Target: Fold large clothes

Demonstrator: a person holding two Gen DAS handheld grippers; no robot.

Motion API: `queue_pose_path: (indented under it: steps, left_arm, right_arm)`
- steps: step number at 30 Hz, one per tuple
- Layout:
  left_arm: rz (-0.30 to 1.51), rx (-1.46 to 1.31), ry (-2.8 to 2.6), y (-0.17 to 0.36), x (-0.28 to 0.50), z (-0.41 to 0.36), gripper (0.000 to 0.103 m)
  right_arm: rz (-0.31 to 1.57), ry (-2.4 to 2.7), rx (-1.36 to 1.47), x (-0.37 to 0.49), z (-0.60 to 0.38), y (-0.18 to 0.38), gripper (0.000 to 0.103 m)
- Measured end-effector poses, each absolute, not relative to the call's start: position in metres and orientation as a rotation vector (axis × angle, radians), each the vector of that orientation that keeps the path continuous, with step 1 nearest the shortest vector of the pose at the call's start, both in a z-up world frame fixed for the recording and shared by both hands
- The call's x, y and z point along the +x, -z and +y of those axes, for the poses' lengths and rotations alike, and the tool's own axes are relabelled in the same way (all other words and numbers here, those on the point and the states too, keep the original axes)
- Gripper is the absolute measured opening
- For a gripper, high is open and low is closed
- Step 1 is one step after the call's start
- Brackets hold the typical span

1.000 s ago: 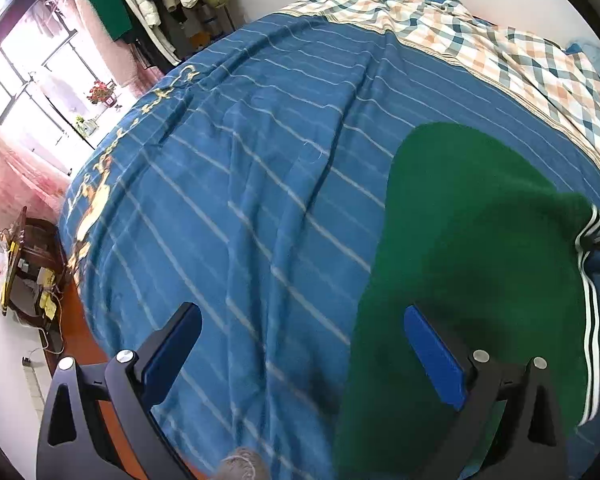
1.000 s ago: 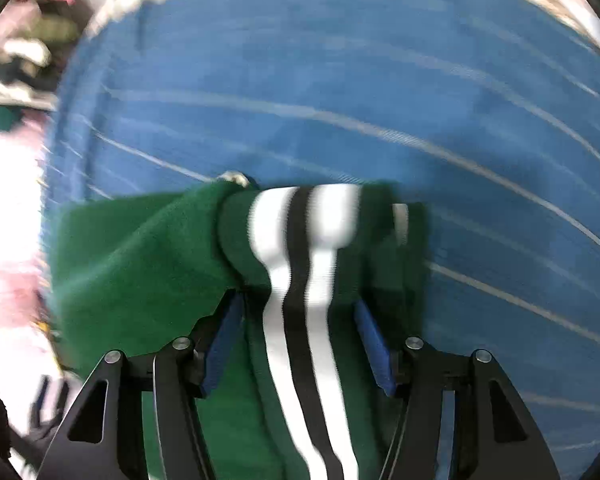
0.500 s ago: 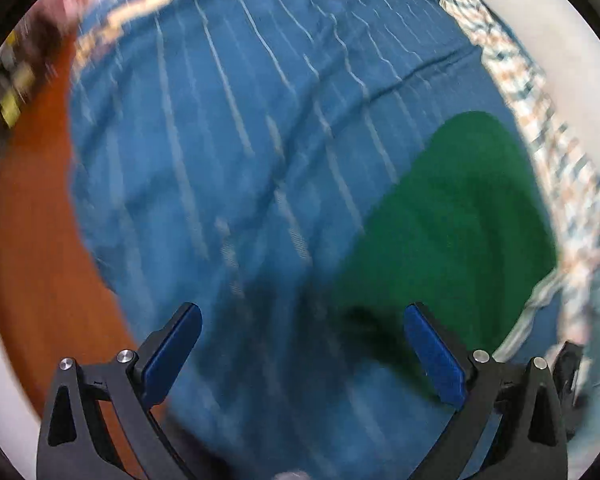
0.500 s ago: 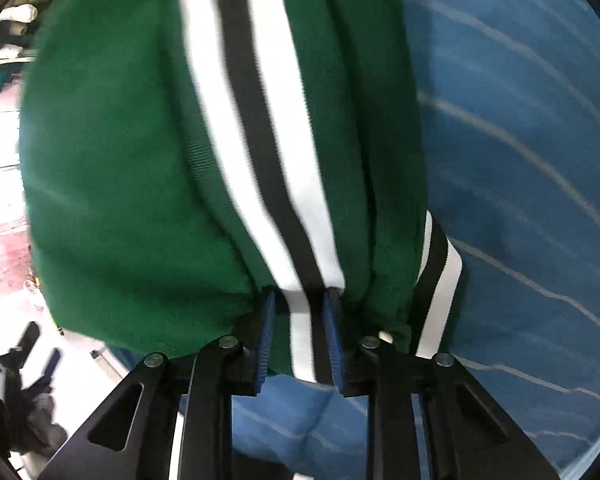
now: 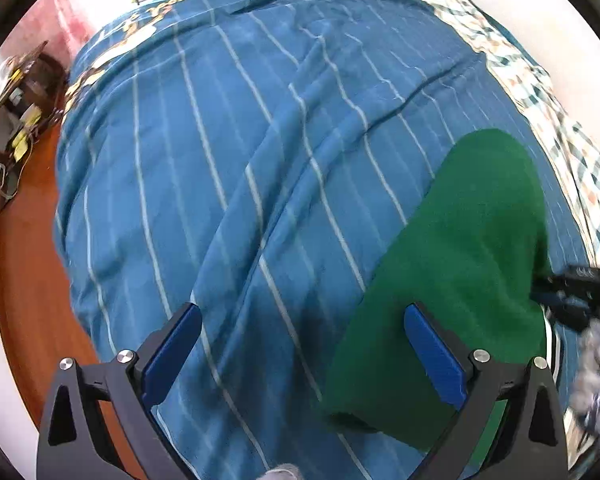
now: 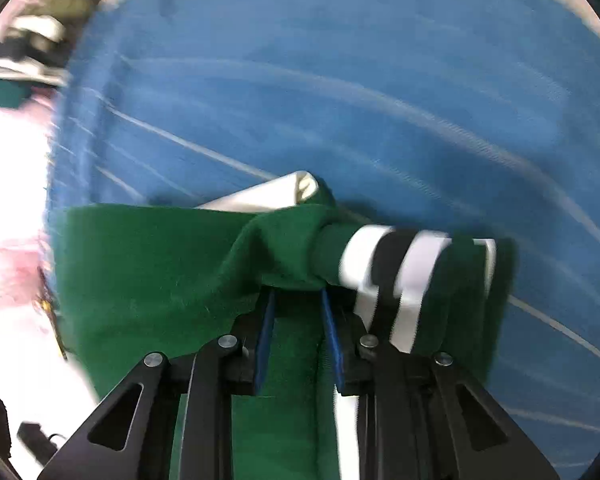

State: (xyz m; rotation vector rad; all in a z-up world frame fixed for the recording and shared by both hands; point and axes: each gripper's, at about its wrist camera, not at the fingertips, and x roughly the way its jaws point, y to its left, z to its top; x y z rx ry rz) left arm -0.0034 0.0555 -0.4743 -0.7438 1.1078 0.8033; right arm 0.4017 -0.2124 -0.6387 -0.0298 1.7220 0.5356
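Green garment (image 5: pixel 460 264) lies folded narrow on the striped blue bedspread (image 5: pixel 260 160), near its edge. Right gripper (image 6: pixel 298 300) closing on a bunched green fold (striped cuff (image 6: pixel 396 264) alongside). Left gripper (image 5: pixel 300 340) wide open, empty. Final folds and squaring remain, I'd say.

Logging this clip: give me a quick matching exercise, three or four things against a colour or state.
Things:
1. left tongs
2. right tongs
3. bedspread
4. cuff

Descriptions:
a. white and black bands
b. blue with thin pale stripes
c. wide apart, nothing between them
d. pinching the green garment

Pairs: 1-c, 2-d, 3-b, 4-a
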Motion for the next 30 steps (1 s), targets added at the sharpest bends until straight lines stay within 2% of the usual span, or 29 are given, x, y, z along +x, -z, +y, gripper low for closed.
queue_pose_path:
  steps: [2, 3, 5, 6, 7, 12, 14, 15, 16, 17, 18, 21, 23, 24, 25, 26, 30]
  left_arm:
    - [1.143, -0.708, -0.802, 0.469, -0.001, 0.056, 0.103]
    - [1.156, -0.706, -0.793, 0.465, -0.001, 0.057, 0.103]
    - [1.156, -0.708, -0.787, 0.454, -0.005, 0.06, 0.103]
    - [1.149, -0.708, -0.779, 0.447, -0.007, 0.062, 0.103]
    - [1.141, -0.7, -0.773, 0.44, -0.007, 0.064, 0.103]
    - [1.11, -0.585, -0.747, 0.421, 0.025, 0.07, 0.103]
    - [1.103, -0.515, -0.733, 0.42, 0.052, 0.071, 0.103]
    - [1.095, -0.478, -0.724, 0.421, 0.067, 0.07, 0.103]
    - [1.099, -0.435, -0.715, 0.423, 0.083, 0.069, 0.103]
    - [1.11, -0.406, -0.711, 0.426, 0.094, 0.07, 0.103]
    - [1.121, -0.38, -0.704, 0.429, 0.106, 0.07, 0.103]
    - [1.141, -0.329, -0.675, 0.435, 0.13, 0.068, 0.103]
    - [1.164, -0.289, -0.652, 0.441, 0.144, 0.064, 0.103]
    - [1.183, -0.249, -0.658, 0.446, 0.151, 0.062, 0.103]
    - [1.204, -0.214, -0.678, 0.451, 0.158, 0.061, 0.103]
    - [1.215, -0.206, -0.691, 0.451, 0.163, 0.063, 0.103]
    - [1.184, -0.241, -0.68, 0.443, 0.176, 0.069, 0.103]
  right_arm:
    - [1.742, -0.565, -0.077, 0.406, -0.207, 0.621, 0.027]
    - [1.72, -0.6, -0.045, 0.408, -0.216, 0.606, 0.032]
    - [1.639, -0.602, 0.011, 0.405, -0.251, 0.573, 0.054]
    - [1.616, -0.578, 0.028, 0.4, -0.268, 0.565, 0.075]
    - [1.608, -0.552, 0.058, 0.398, -0.287, 0.563, 0.08]
    - [1.769, -0.573, 0.372, 0.364, -0.349, 0.619, 0.08]
    - [1.747, -0.586, 0.373, 0.348, -0.338, 0.636, 0.073]
    - [1.708, -0.57, 0.347, 0.34, -0.322, 0.639, 0.055]
    - [1.67, -0.552, 0.356, 0.337, -0.326, 0.631, 0.028]
    - [1.613, -0.549, 0.477, 0.333, -0.34, 0.615, 0.018]
    - [1.581, -0.536, 0.543, 0.327, -0.342, 0.608, 0.014]
    - [1.551, -0.479, 0.63, 0.309, -0.366, 0.588, 0.013]
    - [1.695, -0.401, 0.532, 0.304, -0.365, 0.615, 0.015]
    - [1.766, -0.386, 0.433, 0.304, -0.358, 0.633, 0.023]
    - [1.81, -0.369, 0.361, 0.307, -0.353, 0.645, 0.045]
    - [1.806, -0.351, 0.357, 0.313, -0.35, 0.647, 0.053]
    - [1.59, -0.393, 0.435, 0.348, -0.353, 0.607, 0.06]
